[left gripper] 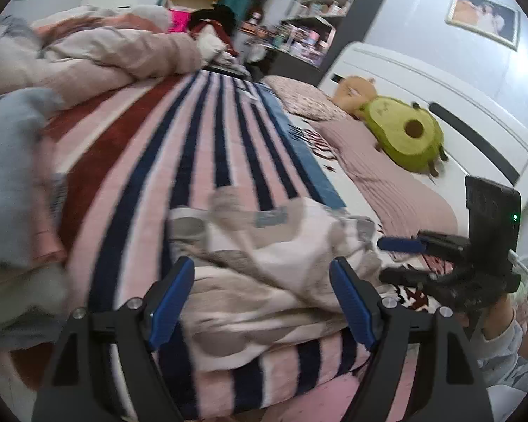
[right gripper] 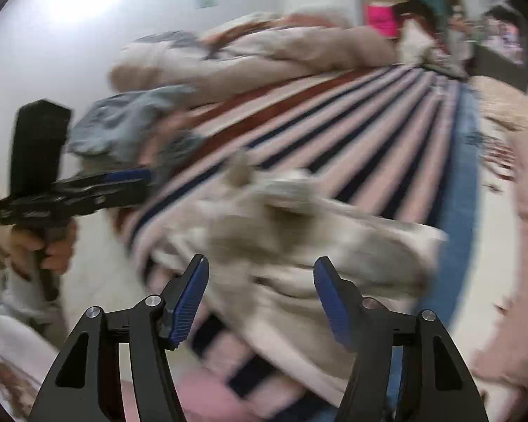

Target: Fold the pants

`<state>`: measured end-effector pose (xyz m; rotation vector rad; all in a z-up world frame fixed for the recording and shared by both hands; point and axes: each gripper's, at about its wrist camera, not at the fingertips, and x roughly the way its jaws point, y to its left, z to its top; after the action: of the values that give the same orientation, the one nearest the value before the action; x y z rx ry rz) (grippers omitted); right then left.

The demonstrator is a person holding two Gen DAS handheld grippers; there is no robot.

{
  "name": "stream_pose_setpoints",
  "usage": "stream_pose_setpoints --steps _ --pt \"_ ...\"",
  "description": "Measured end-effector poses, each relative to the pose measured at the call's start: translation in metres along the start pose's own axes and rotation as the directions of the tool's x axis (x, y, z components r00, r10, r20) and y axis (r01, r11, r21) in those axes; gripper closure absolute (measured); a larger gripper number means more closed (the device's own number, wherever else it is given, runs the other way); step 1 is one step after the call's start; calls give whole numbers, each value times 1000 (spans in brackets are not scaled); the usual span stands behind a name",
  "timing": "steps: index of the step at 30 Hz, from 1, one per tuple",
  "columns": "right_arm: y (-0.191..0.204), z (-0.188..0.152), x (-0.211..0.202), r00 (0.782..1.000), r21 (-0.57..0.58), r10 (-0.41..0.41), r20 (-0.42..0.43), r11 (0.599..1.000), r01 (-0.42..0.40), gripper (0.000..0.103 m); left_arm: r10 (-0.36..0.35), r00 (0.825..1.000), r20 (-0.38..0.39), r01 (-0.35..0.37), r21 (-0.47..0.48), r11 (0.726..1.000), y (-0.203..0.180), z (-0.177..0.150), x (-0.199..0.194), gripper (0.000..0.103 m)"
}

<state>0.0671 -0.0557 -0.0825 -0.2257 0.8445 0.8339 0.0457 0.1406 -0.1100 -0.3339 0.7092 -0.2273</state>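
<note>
A: Two grippers, and neither holds anything. The left gripper (left gripper: 262,302) has its jaws wide apart, and the right gripper (right gripper: 260,302) has its jaws apart too, nothing pressed between the pads.

B: Where are the pants?

A: The cream-and-grey patterned soft cotton pants (left gripper: 264,267) lie in a rumpled heap on the pink, navy and red striped bed blanket (left gripper: 179,147), just ahead of both sets of jaws and partly showing between them.

B: So what makes the next grip good?

A: I'd judge the heap needs spreading flat first. Each gripper should pinch one edge only, at the waistband or a cuff, well apart, then pull taut before folding.

B: Any containers?

A: None near the jaws. Both views are blurred, so seams are hard to pick out.
</note>
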Motion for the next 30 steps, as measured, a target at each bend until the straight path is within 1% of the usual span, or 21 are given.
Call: stream_pose_setpoints --steps 1,3,5,7,8,9,10,11,12,13,14,15,18,19,20,22,24,26,28,29,30 --pt "-8 -4 -4 999 10 -39 1 999 39 45 -11 1000 -6 11 9 1000 -7 1 6 27" --pt "-23 -14 -14 998 36 -70 -1 997 70 45 -5 1000 -18 5 26 1000 -19 4 22 27" --pt "-35 -21 -19 998 69 -59 -2 996 59 45 29 999 -43 -27 53 998 -33 9 44 27" --pt "-43 -27 -19 999 93 -45 0 995 45 45 31 997 -64 -26 79 997 -46 11 62 27" --pt "-45 -30 -19 999 99 -48 -2 994 48 45 54 996 -68 -48 92 995 -51 12 70 27" --pt "-48 -32 -20 999 100 -50 -2 994 50 45 104 992 -65 -97 108 989 -55 13 77 27" --pt "-50 -34 -19 999 104 -51 0 993 51 45 179 982 -51 -172 124 977 -59 14 85 27" --pt "-52 -34 -16 999 109 -48 0 993 48 45 229 973 -38 -223 128 967 -59 15 89 27" --pt "-54 -35 -16 999 117 -41 1 992 41 45 279 960 -29 -274 115 955 -57 16 93 34" --pt "-56 -37 -15 999 125 -32 3 992 32 45 288 957 -29 -284 92 954 -53 16 93 63" --pt "-58 -39 -14 1000 128 -27 3 991 27 45 282 959 -38 -279 65 958 -46 17 93 80" --pt "-60 -42 -14 1000 131 -24 3 991 24 45 277 960 -50 -275 45 960 -41 17 92 94" --pt "-65 -47 -10 1000 142 -26 -6 989 26 45 293 956 18 -293 4 956 -30 11 67 94" --pt "-69 -50 -8 1000 155 -22 -10 988 23 45 304 952 43 -304 -13 953 -27 9 55 94" --pt "-69 -50 -8 1000 155 -22 -10 988 23 45 337 939 65 -335 -38 941 -21 6 43 94" --pt "-71 -52 -6 1000 170 -12 -11 985 14 45 381 922 75 -373 -96 923 -7 -1 23 94" --pt "-73 -55 -4 1000 182 -12 -17 983 15 45 393 919 39 -385 -131 914 8 -8 13 94" --pt "-73 -57 0 999 195 -17 -32 981 23 45 392 920 -6 -389 -142 910 20 -20 8 94" --pt "-73 -60 3 998 202 -26 -50 979 36 45 359 932 -48 -362 -156 919 27 -33 6 93" --pt "-73 -61 4 998 205 -33 -55 978 43 45 351 934 -68 -358 -156 921 29 -39 4 91" --pt "-72 -62 4 997 210 -42 -60 976 54 45 361 929 -79 -369 -149 917 29 -42 2 82"
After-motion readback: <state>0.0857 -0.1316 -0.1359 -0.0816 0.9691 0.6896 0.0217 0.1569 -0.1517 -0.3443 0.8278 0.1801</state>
